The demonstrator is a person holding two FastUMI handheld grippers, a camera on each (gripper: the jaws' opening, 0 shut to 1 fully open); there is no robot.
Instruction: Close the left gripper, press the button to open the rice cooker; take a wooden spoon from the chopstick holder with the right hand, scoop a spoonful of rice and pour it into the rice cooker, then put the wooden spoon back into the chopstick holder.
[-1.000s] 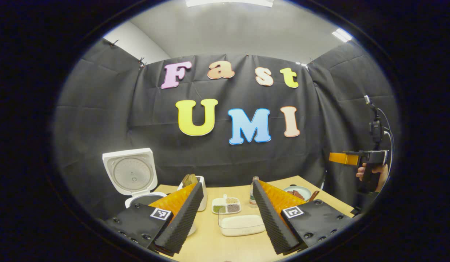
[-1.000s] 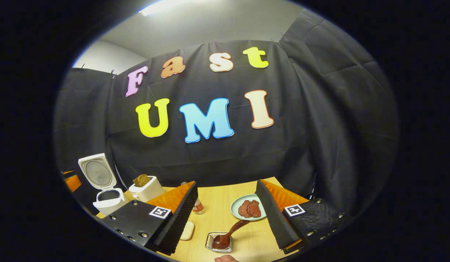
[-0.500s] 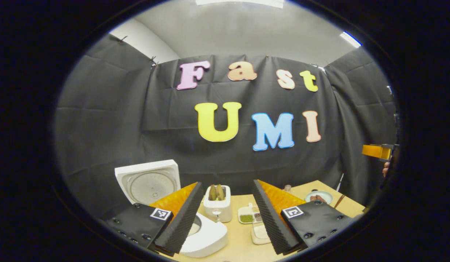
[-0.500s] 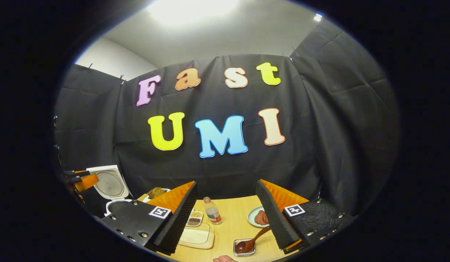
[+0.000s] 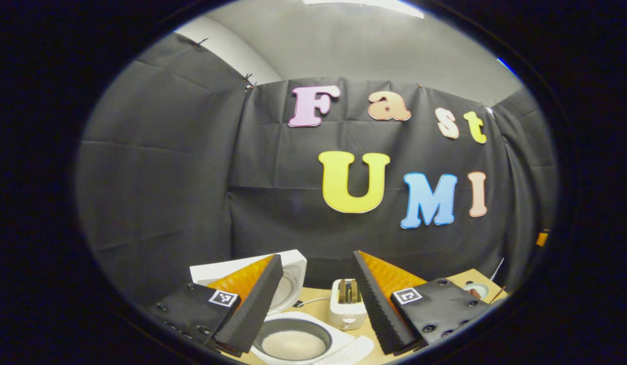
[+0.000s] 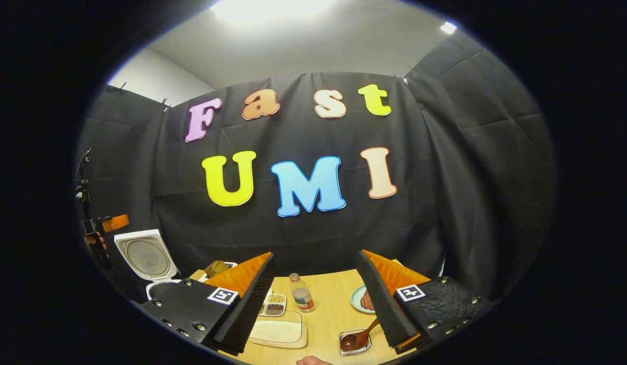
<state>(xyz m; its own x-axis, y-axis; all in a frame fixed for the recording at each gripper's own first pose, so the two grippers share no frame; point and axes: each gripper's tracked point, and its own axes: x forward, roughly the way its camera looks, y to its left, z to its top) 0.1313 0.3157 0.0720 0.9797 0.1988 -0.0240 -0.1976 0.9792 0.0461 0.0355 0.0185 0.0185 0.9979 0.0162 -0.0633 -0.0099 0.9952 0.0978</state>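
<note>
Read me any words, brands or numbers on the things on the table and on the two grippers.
No text can be read.
bottle: it has a label, too small to read.
toaster: small mark on its front, too blurred to read.
left gripper and right gripper: square black-and-white code patches, patterns, not words.
rice cooker: no writing to be made out.

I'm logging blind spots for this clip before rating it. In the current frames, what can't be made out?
- Rice cooker: in the left gripper view the bottom edge cuts off its front, and a gripper finger covers part of the raised lid.
- Wooden spoon: in the right gripper view its handle end runs behind a finger.
- Plate: its food is half hidden by that finger.
- Divided tray: contents too small to identify.
</note>
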